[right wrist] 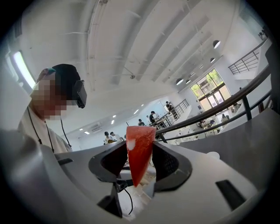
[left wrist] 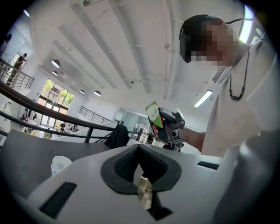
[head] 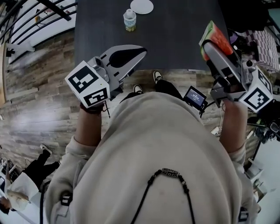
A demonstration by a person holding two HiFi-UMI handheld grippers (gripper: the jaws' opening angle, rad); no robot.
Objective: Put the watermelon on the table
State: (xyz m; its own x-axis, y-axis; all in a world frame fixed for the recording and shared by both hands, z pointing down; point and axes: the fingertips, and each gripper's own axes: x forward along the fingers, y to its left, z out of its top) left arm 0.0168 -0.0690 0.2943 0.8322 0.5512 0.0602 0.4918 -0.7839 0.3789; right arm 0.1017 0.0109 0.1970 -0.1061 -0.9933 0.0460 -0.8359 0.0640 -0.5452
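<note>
Grey-brown plank floor (head: 39, 105) fills 9 o'clock of the head view. Left gripper (head: 141, 51) sits at 11 o'clock and points toward 1 o'clock over the near edge of the dark table (head: 175, 39). Its fingers are closed tip to tip with nothing between them, as the left gripper view confirms. A small clear bottle (head: 129, 19) stands upright on the table at 12 o'clock of the left gripper, well apart from it. White round plate (head: 142, 6) lies just beyond the bottle at its 1 o'clock, cut off by the frame edge. Shoes (head: 147, 82) show on the floor at the table's near edge, dead centre. A small lit screen (head: 195, 97) sits at 3 o'clock of centre, beside the person's chest. The watermelon (head: 216, 36) is a red wedge with a green rind, at 2 o'clock over the table's right edge. It is in the air, not resting on the tabletop. Right gripper (head: 210, 46) has its fingers clamped on both flat faces of the wedge, which stands upright in the right gripper view with its narrow end pointing down.
</note>
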